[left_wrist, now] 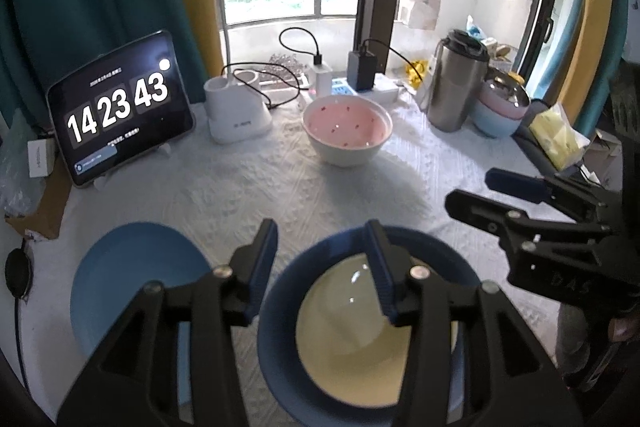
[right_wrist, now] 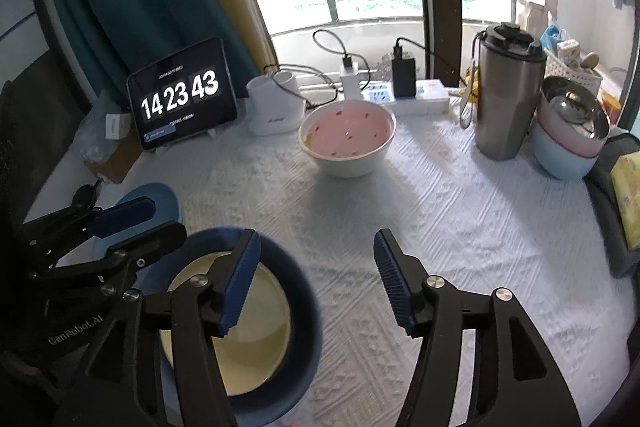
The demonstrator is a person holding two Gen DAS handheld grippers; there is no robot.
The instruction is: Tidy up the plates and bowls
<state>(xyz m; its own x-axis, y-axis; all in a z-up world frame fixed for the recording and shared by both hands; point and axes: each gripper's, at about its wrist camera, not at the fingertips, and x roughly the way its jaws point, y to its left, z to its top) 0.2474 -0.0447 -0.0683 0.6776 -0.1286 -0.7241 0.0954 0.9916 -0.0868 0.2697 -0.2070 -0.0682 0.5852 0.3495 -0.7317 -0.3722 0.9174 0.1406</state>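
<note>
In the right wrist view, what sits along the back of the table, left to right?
Tablet clock → white lamp base → pink bowl → steel tumbler → stacked bowls.

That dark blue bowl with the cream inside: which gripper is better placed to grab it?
Probably the left gripper: open, its fingers straddle the dark blue bowl's far rim. The right gripper, also open, hangs mostly over bare white tablecloth beside it.
</note>
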